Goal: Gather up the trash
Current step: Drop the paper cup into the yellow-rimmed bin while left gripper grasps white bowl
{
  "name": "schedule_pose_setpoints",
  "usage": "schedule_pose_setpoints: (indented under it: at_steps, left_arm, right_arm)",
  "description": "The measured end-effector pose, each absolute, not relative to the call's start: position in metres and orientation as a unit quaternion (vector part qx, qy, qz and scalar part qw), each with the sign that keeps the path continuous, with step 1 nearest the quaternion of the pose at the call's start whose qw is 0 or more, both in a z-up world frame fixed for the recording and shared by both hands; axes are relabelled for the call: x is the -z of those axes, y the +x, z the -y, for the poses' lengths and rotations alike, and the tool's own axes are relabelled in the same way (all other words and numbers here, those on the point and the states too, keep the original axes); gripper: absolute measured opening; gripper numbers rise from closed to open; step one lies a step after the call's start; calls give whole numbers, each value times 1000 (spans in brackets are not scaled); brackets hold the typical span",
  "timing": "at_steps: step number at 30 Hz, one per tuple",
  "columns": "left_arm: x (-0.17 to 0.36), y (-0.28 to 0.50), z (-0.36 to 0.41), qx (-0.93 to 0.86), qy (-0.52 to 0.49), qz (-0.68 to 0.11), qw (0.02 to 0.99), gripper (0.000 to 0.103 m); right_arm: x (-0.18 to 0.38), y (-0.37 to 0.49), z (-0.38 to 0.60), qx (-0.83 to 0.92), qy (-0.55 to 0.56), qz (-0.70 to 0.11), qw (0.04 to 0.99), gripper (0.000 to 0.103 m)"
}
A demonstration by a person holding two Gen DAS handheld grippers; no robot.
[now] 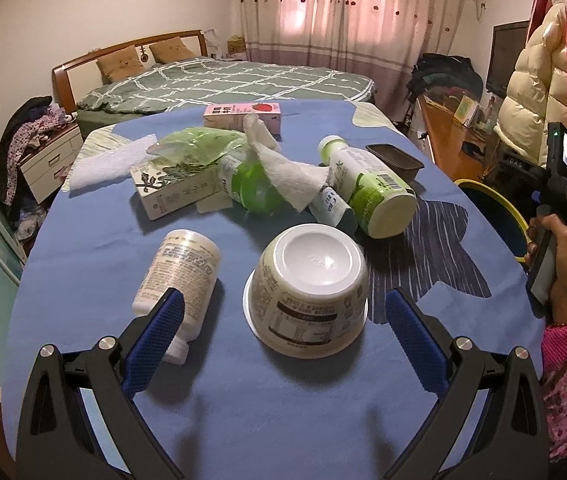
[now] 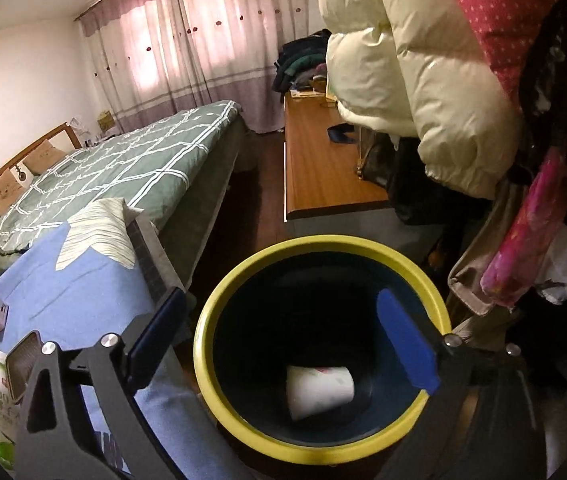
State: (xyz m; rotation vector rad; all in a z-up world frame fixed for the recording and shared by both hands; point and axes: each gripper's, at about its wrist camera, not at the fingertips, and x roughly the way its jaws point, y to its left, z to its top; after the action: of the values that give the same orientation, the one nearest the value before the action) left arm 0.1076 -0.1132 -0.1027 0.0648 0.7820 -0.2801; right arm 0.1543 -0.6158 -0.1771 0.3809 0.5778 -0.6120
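Note:
My left gripper [image 1: 283, 300] hangs open over the blue tablecloth [image 1: 243, 400], its blue pads either side of an upturned white paper bowl [image 1: 309, 288], not touching it. A white pill bottle [image 1: 177, 276] lies just beyond the left pad. Farther back lie a green-and-white drink bottle [image 1: 367, 192], a green plastic bottle under a white napkin [image 1: 283, 168], a tea carton [image 1: 171, 192] and a pink milk carton [image 1: 243, 116]. My right gripper [image 2: 279, 312] stands open above the yellow-rimmed dark bin [image 2: 323, 246]. A white paper cup [image 2: 319, 392] lies on the bin's bottom.
A black tray [image 1: 395, 160] sits at the table's far right. The bin's rim [image 1: 495, 200] shows beyond the table's right edge, beside a hand [image 1: 559, 256] holding the other gripper. A bed [image 1: 223, 80], a wooden desk [image 2: 323, 168] and hanging jackets [image 2: 423, 80] surround the table.

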Motion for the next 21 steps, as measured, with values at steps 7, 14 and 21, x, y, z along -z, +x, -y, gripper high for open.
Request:
schedule_pose_setpoints:
  at_steps: [7,14,21]
  left_arm:
    - [110,121,130,153,55,-378,911,99]
    - [124,138,139,165,54,-403,899,90]
    - [135,149,149,161,69,-409,896,82]
  right_arm:
    - [176,155,615,293,181,-277,897,95]
    - [176,156,616,287,185,-277,898,95]
    - [177,158,617,284,189,-278,898,96]
